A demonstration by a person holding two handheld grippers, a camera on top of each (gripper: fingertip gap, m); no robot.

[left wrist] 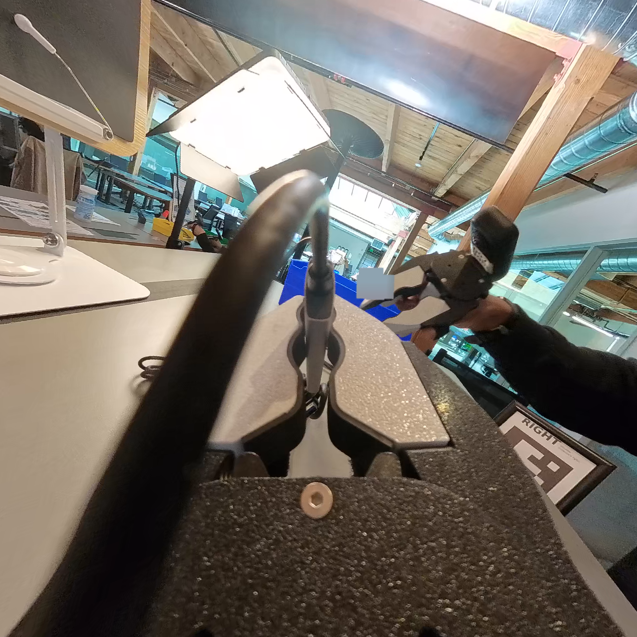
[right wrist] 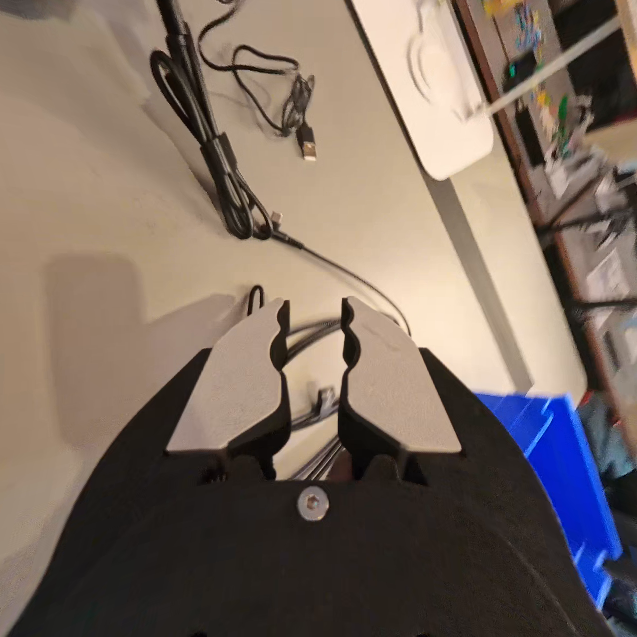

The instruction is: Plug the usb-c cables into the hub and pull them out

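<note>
My left gripper (left wrist: pixel 317 310) is shut on a slim grey hub (left wrist: pixel 316 348), seen edge-on and held up off the table. Its thick black cable (left wrist: pixel 319 241) leaves the far end, arches over and runs down past the camera on the left. My right gripper (right wrist: pixel 315 306) is open and empty, hovering over braided grey cables (right wrist: pixel 310 331) on the table, with a USB-C plug (right wrist: pixel 325 396) below the gap. It also shows in the left wrist view (left wrist: pixel 396 303), hand-held, to the right of the hub. A strapped black cable bundle (right wrist: pixel 220 162) and a USB-A cable (right wrist: pixel 308 144) lie farther off.
A white monitor stand base (right wrist: pixel 431 86) sits on the beige table (left wrist: pixel 69 379) and shows in the left wrist view too (left wrist: pixel 69 286). A blue bin (right wrist: pixel 551 465) stands past the table edge. A framed marker card (left wrist: pixel 544 458) lies at the right. A lit lamp panel (left wrist: pixel 248 113) hangs overhead. Spacing between my two grippers at the tips: around 20 cm.
</note>
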